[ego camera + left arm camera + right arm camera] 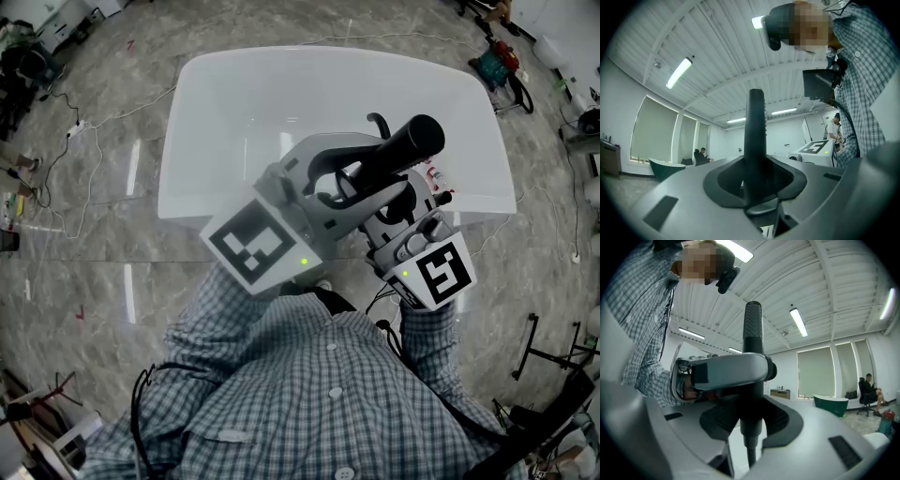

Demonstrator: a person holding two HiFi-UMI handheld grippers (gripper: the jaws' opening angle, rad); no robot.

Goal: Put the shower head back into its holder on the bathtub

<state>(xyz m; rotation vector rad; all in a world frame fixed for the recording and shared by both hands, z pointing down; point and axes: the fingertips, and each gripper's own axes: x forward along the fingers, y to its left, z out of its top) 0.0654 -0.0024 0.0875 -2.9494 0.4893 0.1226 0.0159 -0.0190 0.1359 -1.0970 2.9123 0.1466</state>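
Glossy bathtub (pixel 281 84), matt black shower head (pixel 411 143)

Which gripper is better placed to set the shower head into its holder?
Right, probably. The left gripper and right gripper are both shut on the shower head, but the right holds it low by the hose and sits nearer the fittings on the bathtub rim.

The bathtub (pixel 281 103) is glossy white, and the floor (pixel 84 216) around it is grey marble with paler veins. The shower head (pixel 405 148) is matt black. The left gripper (pixel 755 180) and right gripper (pixel 751 420) are pale grey with dark pads, and their cubes carry black-on-white squares. The shirt (pixel 309 394) is a blue-grey and white check. Far off, a tub (pixel 830 404) is dark green.
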